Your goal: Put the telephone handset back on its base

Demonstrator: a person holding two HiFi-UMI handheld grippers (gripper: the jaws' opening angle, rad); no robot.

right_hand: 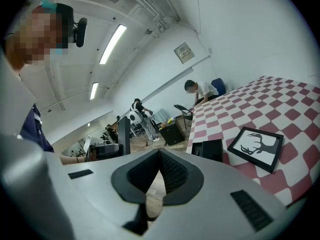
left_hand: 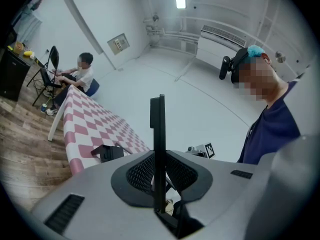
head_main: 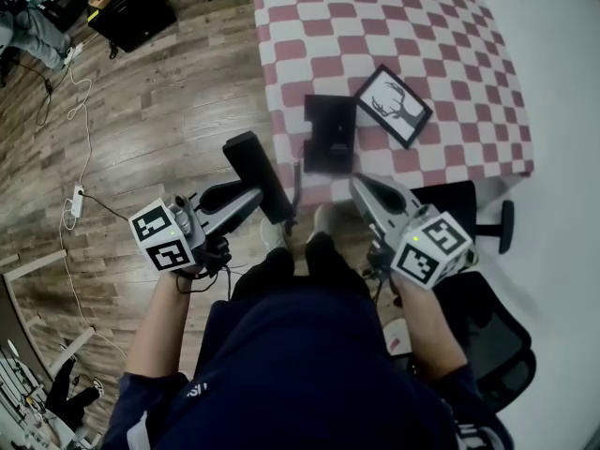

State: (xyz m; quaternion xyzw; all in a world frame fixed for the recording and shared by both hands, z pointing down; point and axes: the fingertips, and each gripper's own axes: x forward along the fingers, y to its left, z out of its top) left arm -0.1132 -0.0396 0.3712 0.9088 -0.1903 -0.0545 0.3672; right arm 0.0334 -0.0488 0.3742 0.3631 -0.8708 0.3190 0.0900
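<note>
A: Handset (head_main: 258, 174) loc?
B: Was clamped in L gripper (head_main: 251, 195), over floor (head_main: 169, 111), apart from base (head_main: 329, 133) at table (head_main: 309, 26) edge.
A: R gripper (head_main: 361, 187)?
B: Jaws were together, empty. Deer frame (head_main: 394, 104) sat just beside base.

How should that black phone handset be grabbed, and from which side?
Pinch the handset across its thin side, pressing on its two broad flat faces and coming in from a long edge. It is a long flat slab, so those faces likely give the surest hold. The left claw grips it just so, edge-on between its pads.
</note>
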